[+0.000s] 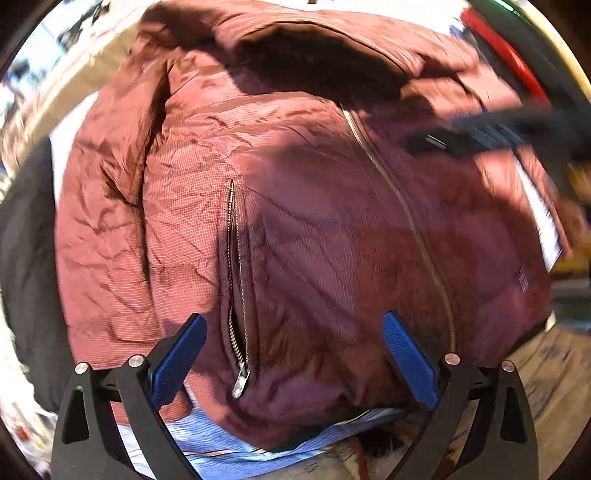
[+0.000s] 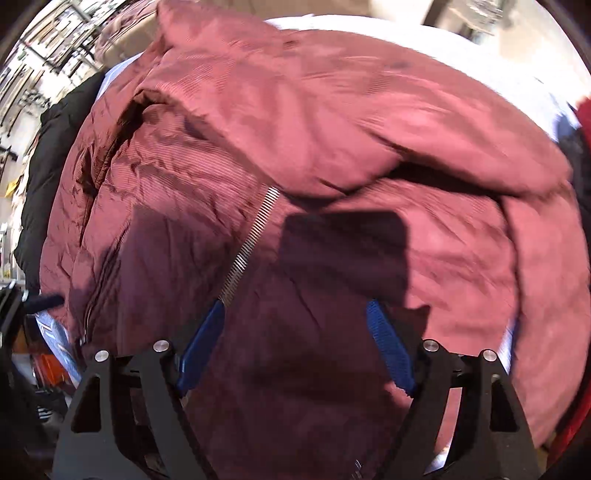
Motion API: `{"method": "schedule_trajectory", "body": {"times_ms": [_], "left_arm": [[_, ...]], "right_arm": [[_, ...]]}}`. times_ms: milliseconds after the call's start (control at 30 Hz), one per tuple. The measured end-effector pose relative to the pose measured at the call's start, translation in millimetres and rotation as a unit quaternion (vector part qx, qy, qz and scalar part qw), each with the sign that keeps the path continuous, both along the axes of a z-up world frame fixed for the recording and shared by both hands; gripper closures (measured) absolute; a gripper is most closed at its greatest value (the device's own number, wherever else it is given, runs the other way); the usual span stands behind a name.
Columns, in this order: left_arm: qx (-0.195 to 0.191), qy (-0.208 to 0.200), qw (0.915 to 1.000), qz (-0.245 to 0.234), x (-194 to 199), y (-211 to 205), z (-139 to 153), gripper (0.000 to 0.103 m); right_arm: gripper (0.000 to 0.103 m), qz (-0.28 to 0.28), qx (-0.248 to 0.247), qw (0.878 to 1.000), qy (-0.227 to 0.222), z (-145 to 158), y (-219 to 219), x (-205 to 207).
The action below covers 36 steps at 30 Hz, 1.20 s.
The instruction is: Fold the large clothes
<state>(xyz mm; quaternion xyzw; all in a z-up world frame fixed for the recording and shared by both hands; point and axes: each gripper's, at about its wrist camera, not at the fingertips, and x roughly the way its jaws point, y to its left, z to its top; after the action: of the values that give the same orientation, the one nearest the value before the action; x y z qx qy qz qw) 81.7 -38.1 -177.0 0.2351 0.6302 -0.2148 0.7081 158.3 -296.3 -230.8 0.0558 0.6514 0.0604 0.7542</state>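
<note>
A large maroon zip-up jacket (image 1: 295, 184) lies spread out, front side up, and fills both views; it also shows in the right wrist view (image 2: 314, 147). Its main zipper (image 1: 406, 214) runs down the middle and a side pocket zipper (image 1: 236, 280) is partly open. My left gripper (image 1: 293, 321) is open and empty, hovering over the jacket's lower hem by the pocket. My right gripper (image 2: 297, 308) is open and empty above the jacket's front, next to the main zipper (image 2: 251, 243). The right gripper also shows blurred in the left wrist view (image 1: 480, 136).
A light blue striped cloth (image 1: 221, 439) lies under the jacket's hem. A black garment (image 1: 26, 258) lies at the left; it also shows in the right wrist view (image 2: 55, 147). A red item (image 1: 506, 51) sits at the far right. White surface (image 2: 369, 26) shows beyond the jacket.
</note>
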Motion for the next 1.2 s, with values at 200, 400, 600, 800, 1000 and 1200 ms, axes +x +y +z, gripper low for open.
{"method": "schedule_trajectory", "body": {"times_ms": [200, 400, 600, 800, 1000, 1200], "left_arm": [[0.041, -0.002, 0.999, 0.016, -7, 13, -3, 0.009], [0.051, 0.003, 0.9973, 0.052, -8, 24, 0, 0.009], [0.053, 0.009, 0.9957, 0.075, 0, 17, -4, 0.009], [0.057, -0.003, 0.9961, 0.068, 9, 1, -4, 0.009], [0.063, -0.006, 0.9973, 0.039, 11, -22, -10, 0.009], [0.083, -0.05, 0.9952, -0.016, 15, -48, -11, 0.009]], "right_arm": [[0.033, 0.083, -0.033, 0.995, -0.039, -7, 17, 43], [0.044, 0.01, -0.044, 0.99, -0.135, 50, -48, 132], [0.038, -0.044, -0.083, 0.987, -0.129, 51, -111, 223], [0.038, -0.133, -0.045, 0.988, -0.058, 8, -164, 221], [0.035, -0.183, 0.015, 0.978, -0.096, 11, -165, 140], [0.032, -0.23, 0.039, 0.968, -0.09, 5, -161, 30]]}}
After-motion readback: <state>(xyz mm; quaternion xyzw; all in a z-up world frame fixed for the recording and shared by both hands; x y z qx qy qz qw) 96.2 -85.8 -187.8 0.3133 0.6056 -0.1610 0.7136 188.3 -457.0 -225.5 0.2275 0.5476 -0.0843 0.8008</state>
